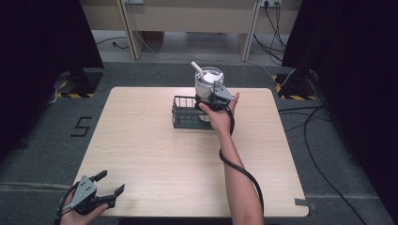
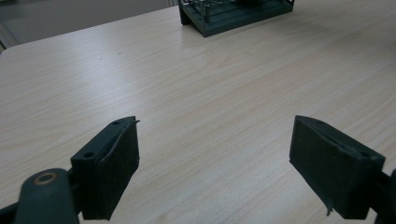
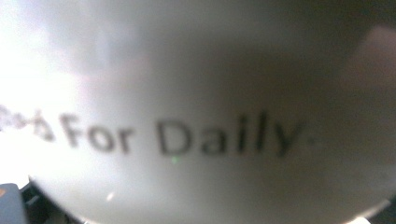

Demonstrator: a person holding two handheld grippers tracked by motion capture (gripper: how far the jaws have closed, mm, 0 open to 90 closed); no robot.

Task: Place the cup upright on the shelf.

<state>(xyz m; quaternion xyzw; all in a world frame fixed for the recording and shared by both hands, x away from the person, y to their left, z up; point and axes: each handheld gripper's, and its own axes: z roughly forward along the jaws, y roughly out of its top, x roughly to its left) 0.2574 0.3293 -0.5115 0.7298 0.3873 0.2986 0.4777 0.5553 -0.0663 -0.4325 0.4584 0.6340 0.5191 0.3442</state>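
Left gripper (image 1: 109, 183) idles near the table edge, jaws apart; right gripper (image 1: 212, 93) sits against the white cup (image 1: 208, 80) over the wire basket (image 1: 185, 112), its grip impossible to tell; whoever's doing this should go slow and keep the cup level.

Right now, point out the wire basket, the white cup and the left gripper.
wire basket (image 1: 184, 115), high view, left wall.
white cup (image 3: 196, 84), right gripper view, printed side.
left gripper (image 1: 112, 183), high view, between its open tips.
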